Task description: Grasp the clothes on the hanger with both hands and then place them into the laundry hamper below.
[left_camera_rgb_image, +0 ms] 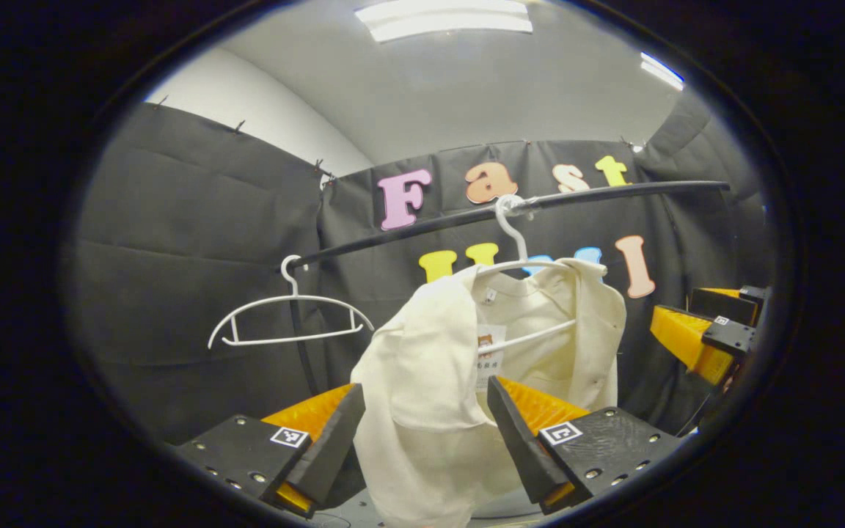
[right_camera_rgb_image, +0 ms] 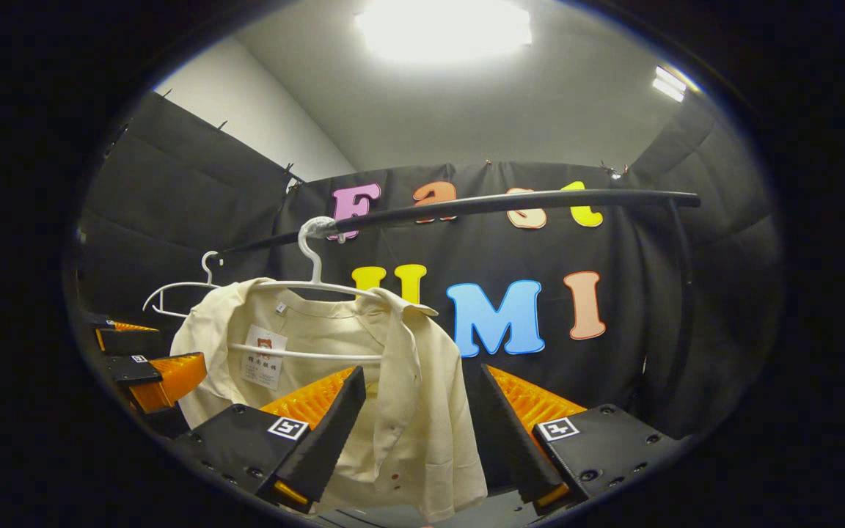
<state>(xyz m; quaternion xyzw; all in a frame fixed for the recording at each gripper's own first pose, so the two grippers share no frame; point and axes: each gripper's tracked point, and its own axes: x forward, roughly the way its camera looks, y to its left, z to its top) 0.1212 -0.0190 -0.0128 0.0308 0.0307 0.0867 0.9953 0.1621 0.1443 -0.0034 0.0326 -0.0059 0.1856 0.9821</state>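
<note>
Two grippers are flanking a cream shirt point(left_camera_rgb_image: 430, 381) hanging on a white hanger point(left_camera_rgb_image: 518, 257) from the black rail point(left_camera_rgb_image: 613, 192): left gripper point(left_camera_rgb_image: 426, 433) and right gripper point(right_camera_rgb_image: 415, 433) are both gaping wide around its hanging edges, fingers not pressing the cloth. One empty hanger point(left_camera_rgb_image: 290, 323) is dangling beside it.

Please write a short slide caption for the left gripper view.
Open left gripper straddles cream shirt hanging on white hanger.

Shirt point(right_camera_rgb_image: 408, 396) on hanger point(right_camera_rgb_image: 312, 282), under rail point(right_camera_rgb_image: 510, 202)
</note>
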